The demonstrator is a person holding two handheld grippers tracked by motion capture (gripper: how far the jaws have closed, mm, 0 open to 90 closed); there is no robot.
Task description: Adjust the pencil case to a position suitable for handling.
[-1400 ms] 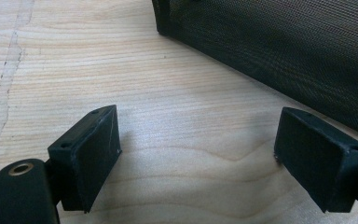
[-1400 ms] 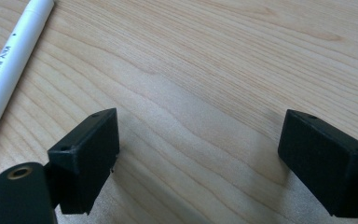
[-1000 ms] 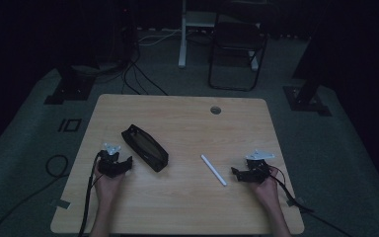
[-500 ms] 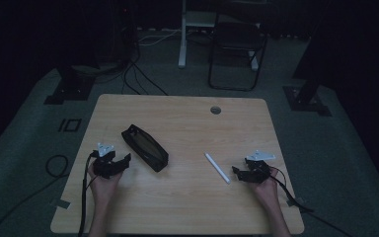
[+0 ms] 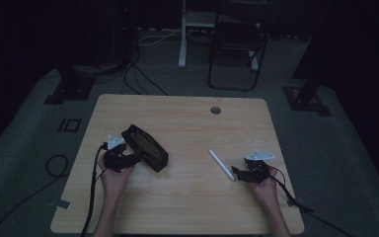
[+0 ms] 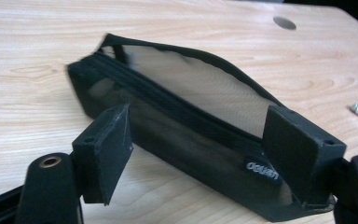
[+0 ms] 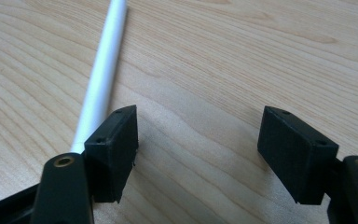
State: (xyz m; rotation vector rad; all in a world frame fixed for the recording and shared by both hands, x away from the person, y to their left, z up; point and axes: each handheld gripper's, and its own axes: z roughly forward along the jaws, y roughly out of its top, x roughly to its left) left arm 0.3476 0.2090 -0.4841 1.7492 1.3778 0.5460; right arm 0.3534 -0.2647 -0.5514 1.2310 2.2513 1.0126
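Left gripper (image 6: 200,154), jaws just spread, straddles a black mesh pouch (image 6: 186,126); right gripper (image 7: 198,149) released beside a smooth white stick (image 7: 100,79).

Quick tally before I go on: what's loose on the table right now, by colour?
Black: 1, the mesh zip pouch
White: 1, the pen-like stick
Total: 2
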